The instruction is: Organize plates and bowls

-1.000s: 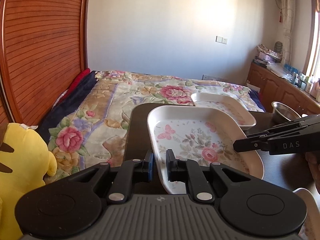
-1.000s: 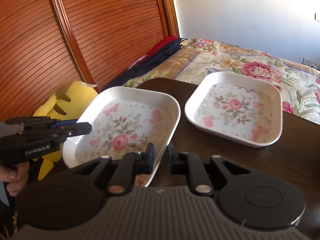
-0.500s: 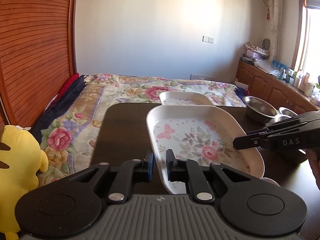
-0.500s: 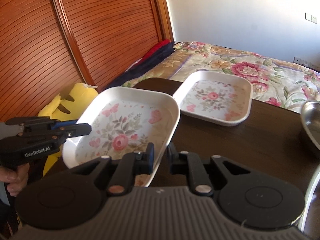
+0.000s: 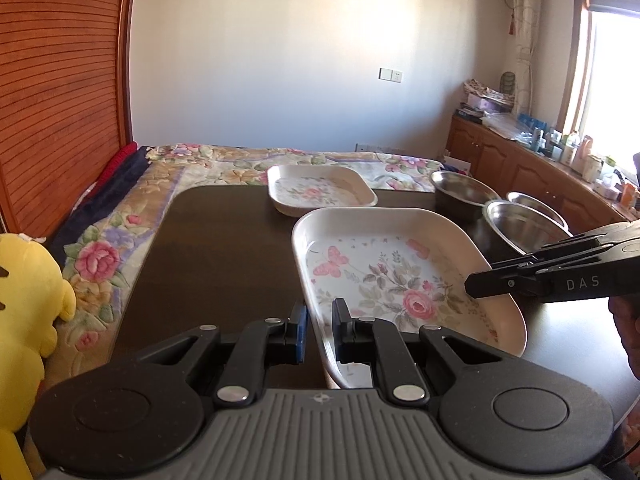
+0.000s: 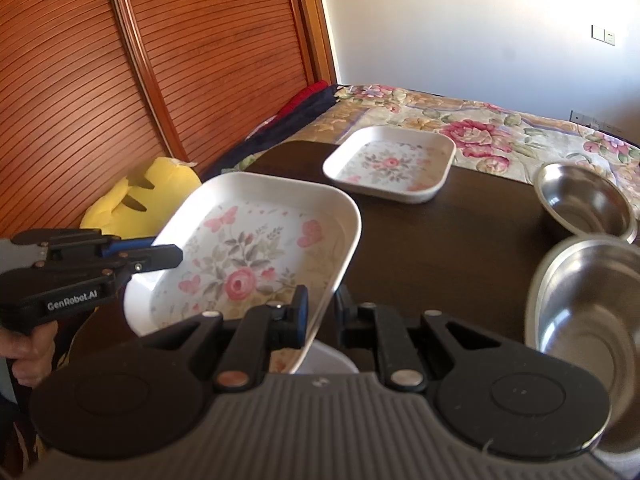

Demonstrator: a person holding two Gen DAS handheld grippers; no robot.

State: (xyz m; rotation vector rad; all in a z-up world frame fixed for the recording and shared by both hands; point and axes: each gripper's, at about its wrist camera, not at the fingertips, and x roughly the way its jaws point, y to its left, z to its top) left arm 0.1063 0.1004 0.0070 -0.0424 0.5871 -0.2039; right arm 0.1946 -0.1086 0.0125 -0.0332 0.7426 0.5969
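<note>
A white square plate with a rose print (image 5: 400,280) (image 6: 256,248) hangs tilted above the dark table (image 5: 220,260). My left gripper (image 5: 319,312) is shut on its near-left rim. My right gripper (image 6: 322,300) is shut on the opposite rim, and its tips (image 5: 470,284) show at the right of the left wrist view. A second floral plate (image 5: 320,192) (image 6: 392,164) lies flat at the table's far edge. Steel bowls (image 5: 464,192) (image 6: 584,200) stand to the right, the nearest one (image 6: 592,304) beside my right gripper.
A bed with a floral quilt (image 5: 224,168) borders the table's far side. A yellow plush toy (image 5: 24,312) sits at the left by the wooden sliding doors (image 6: 120,80). A white rim (image 6: 328,360) shows under the held plate. Cabinets (image 5: 520,160) line the right wall.
Both grippers have carried the held plate back from the bed and to the right. The second plate now lies farther off, and the steel bowls have come into view.
</note>
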